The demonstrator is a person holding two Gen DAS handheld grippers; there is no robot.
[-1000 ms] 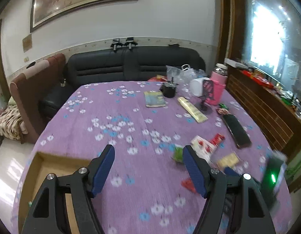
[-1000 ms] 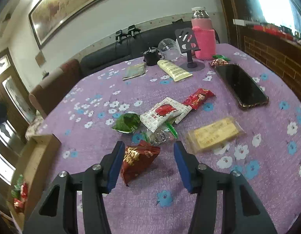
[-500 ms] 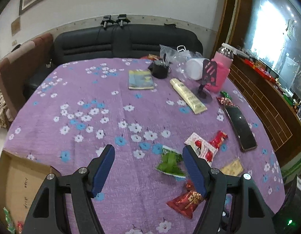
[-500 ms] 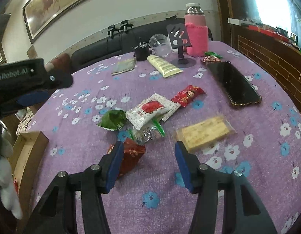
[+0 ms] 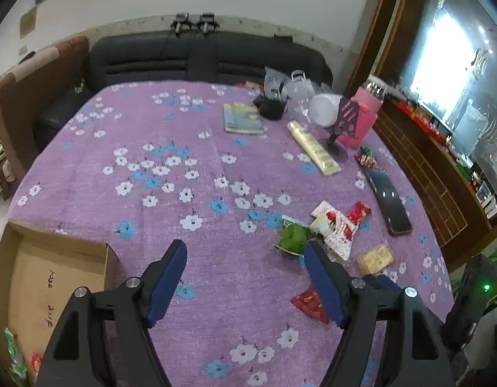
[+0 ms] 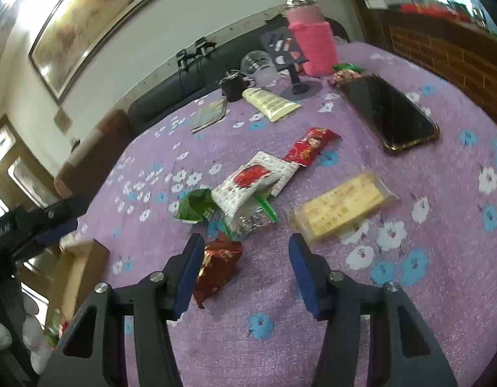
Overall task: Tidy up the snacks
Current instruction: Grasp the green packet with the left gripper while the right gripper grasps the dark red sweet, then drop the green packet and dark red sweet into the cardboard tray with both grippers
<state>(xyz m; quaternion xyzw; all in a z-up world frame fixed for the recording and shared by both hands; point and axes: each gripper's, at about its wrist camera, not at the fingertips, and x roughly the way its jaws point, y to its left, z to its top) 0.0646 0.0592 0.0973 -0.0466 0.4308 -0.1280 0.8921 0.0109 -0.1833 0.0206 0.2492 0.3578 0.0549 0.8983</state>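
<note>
Lying on the purple tablecloth [image 6: 409, 306], the dark red snack packet [image 6: 218, 269] is seen just inside the left finger [image 6: 190, 274] of the right gripper [image 6: 247, 272], whose jaws stand apart with nothing pressed; a second ago the packet was framed more centrally between them. Beyond the fingertips the green packet [image 6: 197, 206], white-and-red packet [image 6: 245, 183] and yellow biscuit pack [image 6: 342, 206] are clustered. The left gripper [image 5: 245, 277] is opening over bare cloth, nothing between its jaws; the cardboard box [image 5: 55, 277], at its left finger, is shown fuller than before.
</note>
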